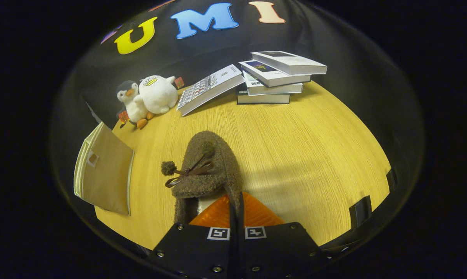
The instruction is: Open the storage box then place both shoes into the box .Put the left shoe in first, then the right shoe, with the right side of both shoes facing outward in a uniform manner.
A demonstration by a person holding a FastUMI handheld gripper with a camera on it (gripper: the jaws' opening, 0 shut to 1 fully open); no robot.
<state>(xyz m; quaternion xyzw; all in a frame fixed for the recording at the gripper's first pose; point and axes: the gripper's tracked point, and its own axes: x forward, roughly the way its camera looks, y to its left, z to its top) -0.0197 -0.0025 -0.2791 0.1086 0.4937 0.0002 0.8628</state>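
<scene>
A wooden table fills the scene, seen from a camera riding on the gripper. The two fingers are drawn close together and pinch the rear edge of a fuzzy brown shoe, a thin strip of its collar caught between them. The shoe sits just ahead of the fingers and extends away from them toward 12 o'clock, its long axis running straight out from the gripper, rounded toe farthest away and heel opening nearest. A small brown bow with a pompom lies across its top, the pompom hanging off toward 9 o'clock. Whether the shoe rests on the table or is lifted slightly off it is hard to tell from this angle.

At about 9 o'clock from the shoe, at the table's near edge, stands the storage box, a tan fabric container with a small pull tab on the flat face turned toward the camera. Its inside is hidden, so its contents cannot be seen.

Beyond the shoe, at about 11 o'clock, two plush toys lean together against the booth wall. At 1 o'clock sits a stack of books, with one more book propped slanting against its side.
</scene>
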